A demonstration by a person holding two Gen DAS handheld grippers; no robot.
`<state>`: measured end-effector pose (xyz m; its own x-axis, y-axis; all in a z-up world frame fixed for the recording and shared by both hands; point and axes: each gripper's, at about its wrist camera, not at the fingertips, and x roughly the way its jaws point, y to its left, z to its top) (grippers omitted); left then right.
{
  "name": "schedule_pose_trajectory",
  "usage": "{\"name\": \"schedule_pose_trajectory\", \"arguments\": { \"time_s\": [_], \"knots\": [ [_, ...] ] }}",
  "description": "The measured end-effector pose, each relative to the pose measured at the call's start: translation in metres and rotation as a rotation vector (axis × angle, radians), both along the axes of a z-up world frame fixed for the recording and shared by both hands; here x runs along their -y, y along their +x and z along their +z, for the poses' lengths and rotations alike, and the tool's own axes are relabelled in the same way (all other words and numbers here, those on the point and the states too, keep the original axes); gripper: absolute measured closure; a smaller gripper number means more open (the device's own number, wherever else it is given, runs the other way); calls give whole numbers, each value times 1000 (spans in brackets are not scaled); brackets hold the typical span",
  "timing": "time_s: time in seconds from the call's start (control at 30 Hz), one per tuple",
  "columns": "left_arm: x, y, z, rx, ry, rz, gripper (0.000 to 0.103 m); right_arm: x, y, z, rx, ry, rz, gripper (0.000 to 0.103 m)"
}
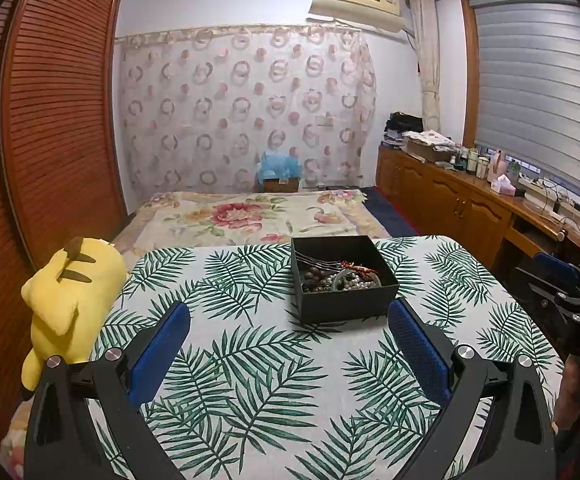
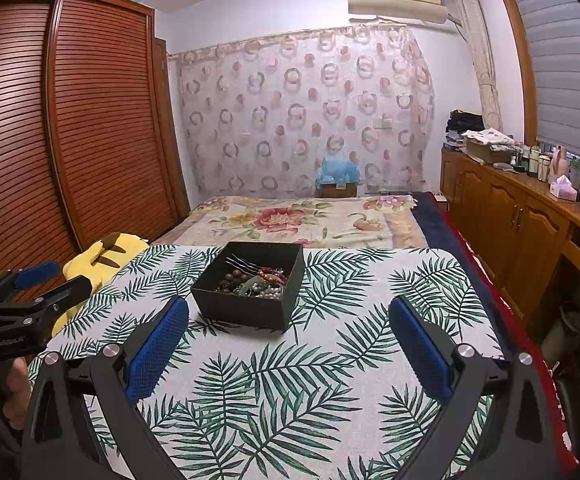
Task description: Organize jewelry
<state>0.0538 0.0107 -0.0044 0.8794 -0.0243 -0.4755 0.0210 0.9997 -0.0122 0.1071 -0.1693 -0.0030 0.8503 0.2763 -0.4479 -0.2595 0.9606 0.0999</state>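
Jewelry (image 1: pixel 340 276) lies heaped in an open black box (image 1: pixel 346 304) that stands on the desk (image 1: pixel 250 360), toward its far edge and about midway between the left and right edges. The pile holds brown wooden beads, pale pearl-like beads, a greenish bangle, a red knotted piece and thin dark cords draped toward the far-left corner of the box. The desk wears a white cloth printed with green palm leaves.

The left hand-held gripper (image 1: pixel 290 344) hangs over the near half of the desk with its blue-padded fingers (image 1: pixel 162 348) spread wide and nothing between them. The right hand-held gripper (image 2: pixel 288 344) is likewise spread wide and holds nothing, well short of the box. Each shows at the side of the other's view.

A yellow plush toy (image 1: pixel 70 292) lies just off the desk's left edge. Beyond the far edge is a bed (image 1: pixel 242 212) with a floral cover.
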Motion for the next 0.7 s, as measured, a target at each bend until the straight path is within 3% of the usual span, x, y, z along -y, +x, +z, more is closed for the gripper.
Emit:
{"name": "schedule_pose_trajectory", "arguments": {
  "time_s": [0.7],
  "knots": [
    [-4, -3, 2, 9, 8, 2, 7, 0, 1, -2, 0, 1, -1, 2]
  ]
}}
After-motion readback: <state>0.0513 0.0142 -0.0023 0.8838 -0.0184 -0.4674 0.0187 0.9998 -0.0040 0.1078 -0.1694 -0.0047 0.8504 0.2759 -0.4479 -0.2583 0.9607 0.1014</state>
